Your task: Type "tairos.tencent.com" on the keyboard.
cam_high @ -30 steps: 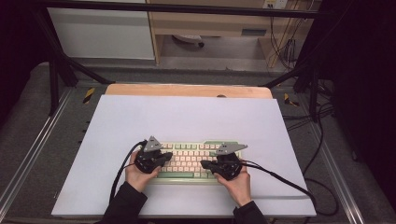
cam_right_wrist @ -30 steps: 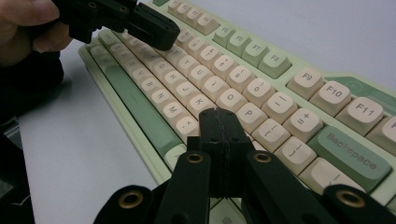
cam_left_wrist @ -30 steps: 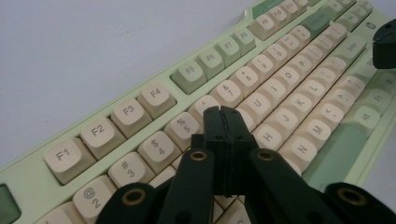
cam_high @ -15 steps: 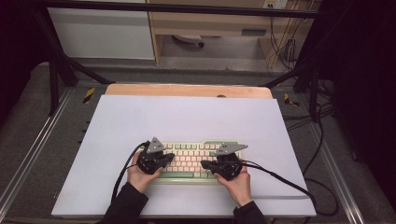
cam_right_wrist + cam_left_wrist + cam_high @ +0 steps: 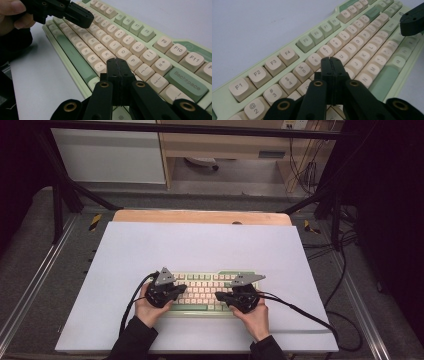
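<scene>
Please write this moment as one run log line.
left gripper: shut, over keyboard left half | right gripper: shut, over right half | nothing held

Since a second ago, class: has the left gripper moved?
Yes, slightly. In the high view the left gripper has shifted a little to the right along the keyboard, toward its middle, jaws shut.

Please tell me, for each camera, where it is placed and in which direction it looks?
High view: above the person's side, looking forward and down at the table; both hands and grippers show.
Left gripper view: rides the left gripper, facing the keyboard.
Right gripper view: rides the right gripper, jaws shut.
All three views share the keyboard.
</scene>
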Demonstrator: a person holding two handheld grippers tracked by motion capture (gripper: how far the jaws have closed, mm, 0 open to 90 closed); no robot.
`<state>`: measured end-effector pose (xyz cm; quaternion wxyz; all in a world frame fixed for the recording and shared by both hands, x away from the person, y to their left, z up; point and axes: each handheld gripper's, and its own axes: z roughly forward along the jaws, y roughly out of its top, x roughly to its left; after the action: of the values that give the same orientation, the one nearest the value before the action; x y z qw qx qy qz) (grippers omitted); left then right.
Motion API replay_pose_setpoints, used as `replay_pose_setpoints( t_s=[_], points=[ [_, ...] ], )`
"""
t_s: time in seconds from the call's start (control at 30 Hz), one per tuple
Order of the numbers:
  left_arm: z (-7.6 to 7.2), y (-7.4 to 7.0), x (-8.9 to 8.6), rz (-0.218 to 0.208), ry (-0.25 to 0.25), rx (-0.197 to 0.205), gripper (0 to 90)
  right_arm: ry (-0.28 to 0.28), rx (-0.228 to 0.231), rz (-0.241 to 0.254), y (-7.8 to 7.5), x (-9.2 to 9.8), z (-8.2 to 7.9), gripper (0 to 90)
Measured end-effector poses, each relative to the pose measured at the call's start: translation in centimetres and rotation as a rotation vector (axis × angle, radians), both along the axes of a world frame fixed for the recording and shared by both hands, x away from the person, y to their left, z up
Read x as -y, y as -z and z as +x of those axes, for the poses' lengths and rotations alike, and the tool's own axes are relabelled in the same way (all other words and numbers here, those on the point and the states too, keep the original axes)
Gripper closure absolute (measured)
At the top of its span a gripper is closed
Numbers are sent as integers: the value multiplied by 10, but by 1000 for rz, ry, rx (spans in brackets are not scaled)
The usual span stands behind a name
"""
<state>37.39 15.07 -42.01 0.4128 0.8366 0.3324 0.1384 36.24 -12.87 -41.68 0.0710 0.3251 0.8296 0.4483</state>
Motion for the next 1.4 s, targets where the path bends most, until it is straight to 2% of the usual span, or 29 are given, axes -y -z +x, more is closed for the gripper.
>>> replay_pose_setpoints(
  t_s=[0.23,0.77,1.07,1.4],
  points=[
    [-8,-1,-8,3,15,-2,900,3,4,5,-2,1,0,900],
    [-18,-1,-34,4,-20,-11,900,5,1,11,-1,0,-1,900],
    [-25,1,-51,0,-41,-12,900,0,-16,2,6,-5,0,900],
    [-27,3,-54,-13,-40,-21,900,-10,-12,-15,13,-13,-1,900]
  ],
)
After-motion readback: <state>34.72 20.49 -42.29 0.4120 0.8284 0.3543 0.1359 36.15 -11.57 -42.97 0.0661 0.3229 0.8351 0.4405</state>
